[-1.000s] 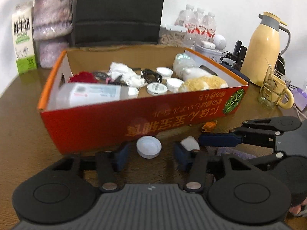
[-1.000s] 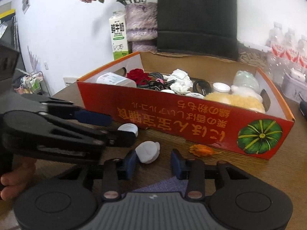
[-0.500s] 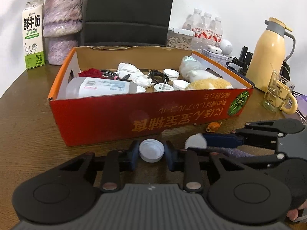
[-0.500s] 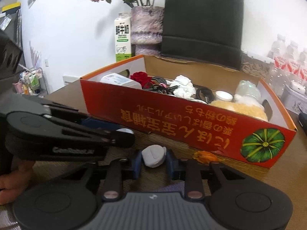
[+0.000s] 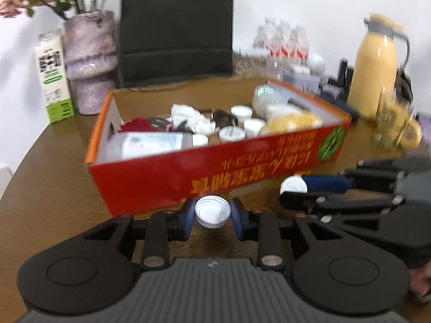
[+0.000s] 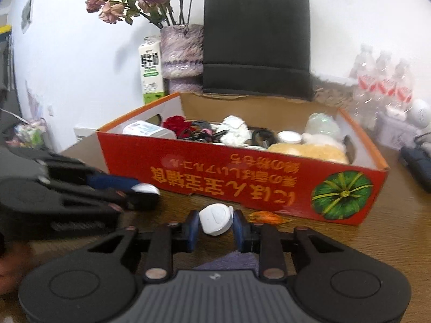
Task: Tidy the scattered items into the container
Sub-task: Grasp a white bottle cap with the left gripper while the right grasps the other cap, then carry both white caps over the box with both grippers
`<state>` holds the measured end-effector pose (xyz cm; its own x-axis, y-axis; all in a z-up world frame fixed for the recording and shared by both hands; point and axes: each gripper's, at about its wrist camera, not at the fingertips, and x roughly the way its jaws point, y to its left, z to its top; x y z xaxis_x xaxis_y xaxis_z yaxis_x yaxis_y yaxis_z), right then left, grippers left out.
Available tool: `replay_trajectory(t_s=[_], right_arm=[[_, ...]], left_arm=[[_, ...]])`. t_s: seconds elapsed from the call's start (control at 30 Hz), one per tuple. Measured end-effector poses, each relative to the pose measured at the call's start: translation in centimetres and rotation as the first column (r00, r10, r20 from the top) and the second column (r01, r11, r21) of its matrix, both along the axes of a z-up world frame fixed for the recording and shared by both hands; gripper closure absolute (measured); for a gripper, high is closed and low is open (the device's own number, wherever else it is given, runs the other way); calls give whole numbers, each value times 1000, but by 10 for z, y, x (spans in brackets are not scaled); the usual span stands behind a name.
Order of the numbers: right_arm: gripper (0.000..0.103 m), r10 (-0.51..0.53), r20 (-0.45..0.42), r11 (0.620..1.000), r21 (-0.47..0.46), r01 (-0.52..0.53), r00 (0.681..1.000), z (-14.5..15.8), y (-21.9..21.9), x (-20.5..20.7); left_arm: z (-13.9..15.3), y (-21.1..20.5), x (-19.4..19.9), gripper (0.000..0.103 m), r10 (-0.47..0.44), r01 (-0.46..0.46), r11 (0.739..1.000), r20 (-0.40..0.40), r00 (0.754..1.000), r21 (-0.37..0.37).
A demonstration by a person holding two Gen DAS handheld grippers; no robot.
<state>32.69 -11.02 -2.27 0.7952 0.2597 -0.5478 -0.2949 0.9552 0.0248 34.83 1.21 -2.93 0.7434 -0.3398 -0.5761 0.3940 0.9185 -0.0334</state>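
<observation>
A red cardboard box [image 5: 167, 177] [image 6: 215, 180] with several small items in it stands on the brown table. My left gripper [image 5: 212, 214] is shut on a white bottle cap [image 5: 212, 211], held just in front of the box's near wall. My right gripper [image 6: 215, 220] is shut on a small white lump-shaped object [image 6: 215, 219], lifted a little off the table before the box. In the left wrist view the right gripper [image 5: 293, 188] shows at the right with the white object [image 5: 293, 184] at its tip. A small orange item [image 6: 265, 217] lies on the table by the box.
Behind the box stand a milk carton [image 5: 52, 75], a purple vase [image 5: 90, 62] with dried flowers, a black paper bag [image 6: 256, 40] and water bottles [image 6: 382, 86]. A yellow thermos [image 5: 377, 67] and a glass mug [image 5: 396, 126] stand at the right. A purple cloth [image 6: 229, 261] lies under my right gripper.
Both grippers closed, the left on the white cap and the right on the white object. Both then rose slightly, so the box now sits lower and farther in each view.
</observation>
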Motion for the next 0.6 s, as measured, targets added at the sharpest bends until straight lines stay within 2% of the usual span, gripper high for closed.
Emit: replay_trajectory(t_s=[0.07, 0.13, 0.27, 0.37, 0.6], right_arm=[[77, -28, 19, 1000, -11, 28, 999, 7, 0, -12], [77, -57, 25, 998, 6, 57, 998, 16, -4, -34], [77, -63, 21, 997, 43, 63, 998, 23, -8, -95], [77, -88, 43, 995, 49, 86, 995, 29, -12, -139], [77, -103, 67, 995, 17, 103, 992, 42, -19, -211]], left_arm=[[13, 8, -19, 73, 26, -26, 999, 1, 1000, -39], [25, 14, -47, 73, 71, -69, 996, 35, 997, -48], [27, 23, -108, 73, 201, -199, 980, 75, 977, -29], [25, 22, -151, 73, 266, -266, 964, 89, 960, -7], [31, 16, -241, 73, 282, -280, 959, 134, 950, -33]])
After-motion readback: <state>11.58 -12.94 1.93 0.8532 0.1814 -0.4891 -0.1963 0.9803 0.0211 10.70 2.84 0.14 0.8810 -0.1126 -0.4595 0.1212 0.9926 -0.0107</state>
